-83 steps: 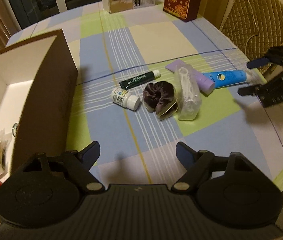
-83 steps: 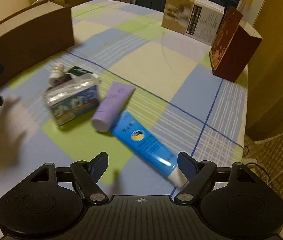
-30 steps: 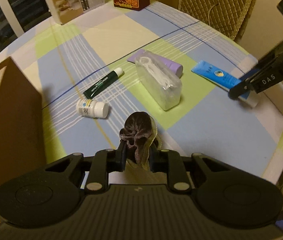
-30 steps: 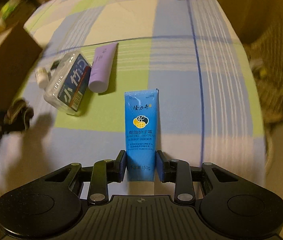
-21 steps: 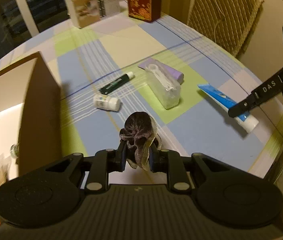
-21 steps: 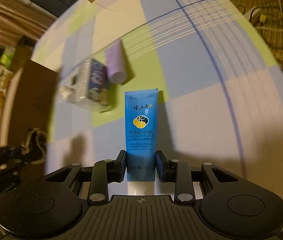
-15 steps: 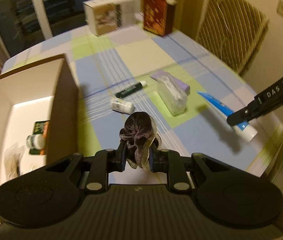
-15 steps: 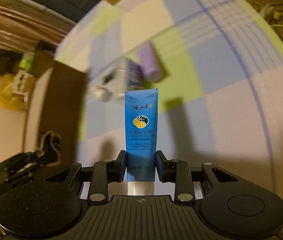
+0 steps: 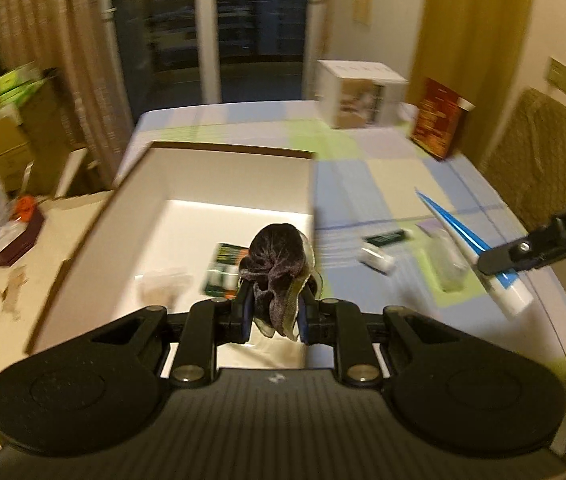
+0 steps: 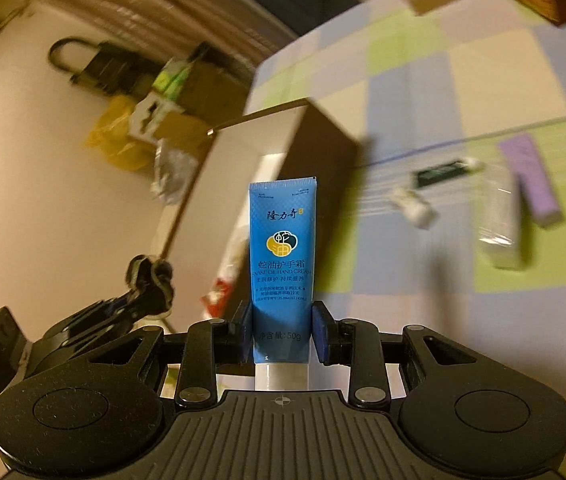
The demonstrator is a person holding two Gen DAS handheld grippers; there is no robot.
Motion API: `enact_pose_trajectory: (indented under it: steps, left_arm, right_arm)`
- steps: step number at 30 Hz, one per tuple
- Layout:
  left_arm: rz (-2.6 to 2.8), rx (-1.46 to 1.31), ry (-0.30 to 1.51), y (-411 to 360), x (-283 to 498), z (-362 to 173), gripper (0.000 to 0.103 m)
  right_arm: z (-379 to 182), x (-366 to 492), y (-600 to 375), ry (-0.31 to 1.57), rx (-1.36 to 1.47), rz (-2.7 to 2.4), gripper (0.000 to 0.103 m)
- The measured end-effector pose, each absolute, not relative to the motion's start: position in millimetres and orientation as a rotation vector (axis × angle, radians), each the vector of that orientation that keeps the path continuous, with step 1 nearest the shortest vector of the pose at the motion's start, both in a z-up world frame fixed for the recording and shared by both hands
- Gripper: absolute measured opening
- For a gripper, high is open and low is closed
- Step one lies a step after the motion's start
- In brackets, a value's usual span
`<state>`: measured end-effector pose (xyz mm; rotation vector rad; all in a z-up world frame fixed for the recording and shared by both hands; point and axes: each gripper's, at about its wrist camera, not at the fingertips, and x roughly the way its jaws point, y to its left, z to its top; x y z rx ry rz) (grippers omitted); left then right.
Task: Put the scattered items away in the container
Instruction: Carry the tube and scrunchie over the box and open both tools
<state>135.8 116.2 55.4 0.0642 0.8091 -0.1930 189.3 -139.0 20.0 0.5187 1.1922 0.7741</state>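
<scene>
Left wrist: claw [image 9: 273,314] around scrunchie [image 9: 277,266] above box [image 9: 219,184].

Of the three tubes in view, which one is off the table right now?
The blue hand cream tube, pinched in the right tongs; the purple and dark green tubes lie on the tablecloth.

Dim warm indoor light; heavy motion blur beyond claws (held items sharp); fisheye bending at edges.

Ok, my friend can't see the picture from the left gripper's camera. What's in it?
The left gripper holds a dark purple scrunchie above an open cardboard box that already has a few small items inside. To the right, the other gripper carries a blue tube over a checked tablecloth.
</scene>
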Motion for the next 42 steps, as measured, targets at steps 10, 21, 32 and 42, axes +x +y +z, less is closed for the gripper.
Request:
enact_pose_trajectory:
  steps: [10,21,32,42]
  left_arm:
    - [-0.057,-0.089,0.827,153.3,187.6,38.8,0.017]
    - [0.064,-0.239,0.884,188.2,252.1,-9.6,0.017]
    - [0.115,-0.223,0.910,190.8,295.8,-30.7,0.017]
    - [0.164,-0.121,0.941,191.5,319.0,-45.9,0.018]
  right_arm:
    - [23.8,226.4,-46.5,1.178,0.538,0.861,0.033]
    - [-13.9,281.9,44.2,1.117,0.169,0.835,0.033]
    - [-61.0,305.3,92.0,1.044,-0.274,0.838,0.032]
    - [-89.8,310.7,109.8,1.043,-0.429,0.831,0.032]
